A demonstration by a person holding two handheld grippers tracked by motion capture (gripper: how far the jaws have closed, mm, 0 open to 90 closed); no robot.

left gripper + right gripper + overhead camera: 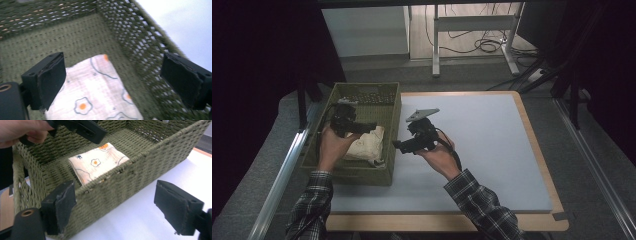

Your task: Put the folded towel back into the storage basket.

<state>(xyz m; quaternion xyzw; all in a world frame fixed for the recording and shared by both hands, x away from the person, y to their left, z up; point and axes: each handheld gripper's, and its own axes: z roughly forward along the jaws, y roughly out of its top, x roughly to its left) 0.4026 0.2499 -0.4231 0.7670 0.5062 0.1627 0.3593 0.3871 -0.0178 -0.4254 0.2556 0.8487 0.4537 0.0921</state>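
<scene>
Near the table's left edge, a folded cloth (98, 162) is being kept inside a woven basket (389, 107). Both the left gripper (371, 126) and right gripper (397, 145) are being held wide apart, empty. Soft, light fabric is probably best pinched at a folded edge.

**Both tongs held open, forearms reaching in**

The left hand (331, 145) holds the left tongs (112, 82) with jaws spread wide. The right hand (439, 155) holds the right tongs (115, 207) angled leftward, jaws likewise apart. Both forearms wear plaid sleeves (477, 200).
</scene>
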